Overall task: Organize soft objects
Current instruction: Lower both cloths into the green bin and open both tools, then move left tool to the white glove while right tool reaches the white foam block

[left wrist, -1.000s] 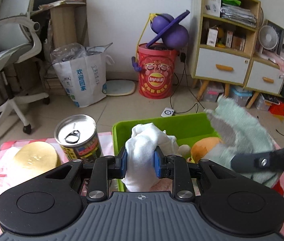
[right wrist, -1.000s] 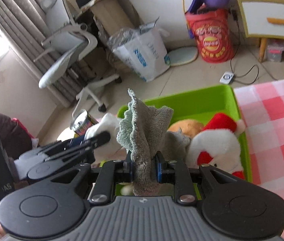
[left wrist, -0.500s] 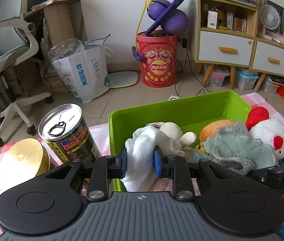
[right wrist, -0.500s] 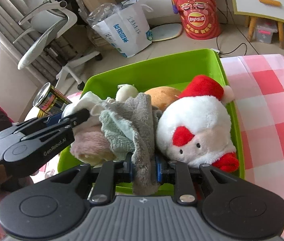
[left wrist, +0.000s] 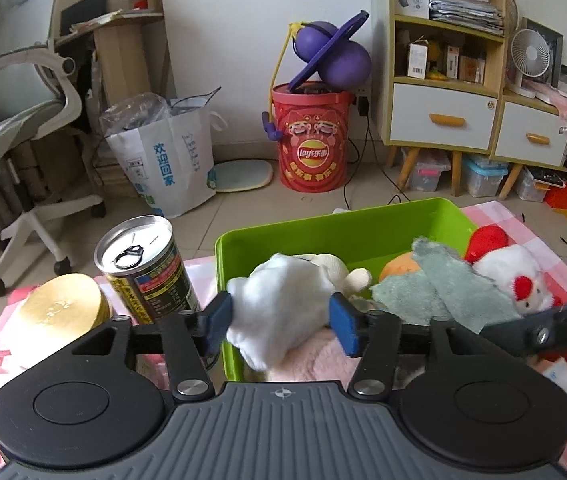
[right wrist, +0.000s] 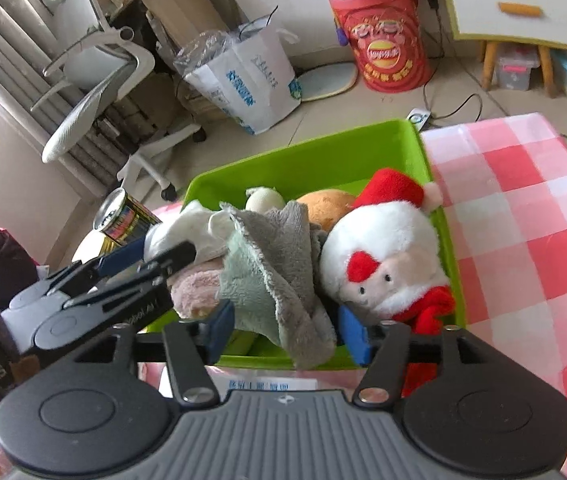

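Both grippers tilted down over the bin (left wrist: 323,232), jaws just opened.

Your left gripper (left wrist: 281,322) straddles the white cloth (left wrist: 279,304), your right gripper (right wrist: 285,328) the grey towel (right wrist: 279,268); neither is gripped.

White wall (left wrist: 223,40) behind, pale tiled floor (left wrist: 243,208). Left: grey-white office chair (left wrist: 23,120) on castors, wooden desk (left wrist: 123,40) beside it. Centre: white paper bag (left wrist: 171,168), red snack bucket (left wrist: 311,136) topped with purple bouncing ball (left wrist: 335,60). Right: wooden shelf unit (left wrist: 443,60) with white drawers, small white fan (left wrist: 529,54), plastic storage boxes (left wrist: 483,176) underneath. Black cables (left wrist: 363,184) trail across floor. Soft daylight.
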Action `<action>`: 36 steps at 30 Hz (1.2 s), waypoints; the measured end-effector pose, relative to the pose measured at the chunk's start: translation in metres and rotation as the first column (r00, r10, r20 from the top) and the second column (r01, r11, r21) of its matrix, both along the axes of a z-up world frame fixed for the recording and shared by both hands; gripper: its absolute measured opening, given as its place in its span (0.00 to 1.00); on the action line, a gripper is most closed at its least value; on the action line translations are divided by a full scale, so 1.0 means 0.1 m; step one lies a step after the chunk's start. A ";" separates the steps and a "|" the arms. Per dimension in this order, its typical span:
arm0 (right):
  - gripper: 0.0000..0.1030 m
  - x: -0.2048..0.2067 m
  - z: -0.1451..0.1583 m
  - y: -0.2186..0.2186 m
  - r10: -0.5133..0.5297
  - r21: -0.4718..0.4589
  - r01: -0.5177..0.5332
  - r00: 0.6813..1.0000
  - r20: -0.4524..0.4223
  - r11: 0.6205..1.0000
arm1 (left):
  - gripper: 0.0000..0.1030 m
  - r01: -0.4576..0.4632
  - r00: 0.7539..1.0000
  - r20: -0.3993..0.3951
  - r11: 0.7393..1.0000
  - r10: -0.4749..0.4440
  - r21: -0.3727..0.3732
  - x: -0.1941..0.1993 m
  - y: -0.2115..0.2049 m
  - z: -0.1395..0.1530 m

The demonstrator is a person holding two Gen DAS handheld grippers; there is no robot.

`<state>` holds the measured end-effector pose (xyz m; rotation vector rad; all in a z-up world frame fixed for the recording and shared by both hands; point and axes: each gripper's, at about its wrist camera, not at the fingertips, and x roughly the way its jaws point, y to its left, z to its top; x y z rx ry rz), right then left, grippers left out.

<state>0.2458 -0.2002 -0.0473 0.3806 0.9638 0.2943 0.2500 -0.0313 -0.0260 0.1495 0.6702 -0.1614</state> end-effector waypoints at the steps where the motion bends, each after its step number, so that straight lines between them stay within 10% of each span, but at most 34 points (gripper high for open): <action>1: 0.48 -0.03 0.03 -0.01 -0.010 -0.003 0.010 1.000 0.004 1.000 | 0.57 0.003 1.000 0.002 1.000 -0.003 -0.007 -0.04 0.01 0.02; 9: 0.61 -0.42 0.31 -0.19 -0.092 -0.009 0.092 0.995 0.037 0.996 | 0.78 0.019 1.000 0.009 0.999 -0.019 -0.049 -0.45 0.15 0.19; 36: 0.72 -1.58 0.11 -0.03 -0.187 -0.058 0.189 0.982 0.032 0.980 | 0.95 -0.109 0.992 -0.079 0.989 0.101 -0.099 -1.57 0.90 0.14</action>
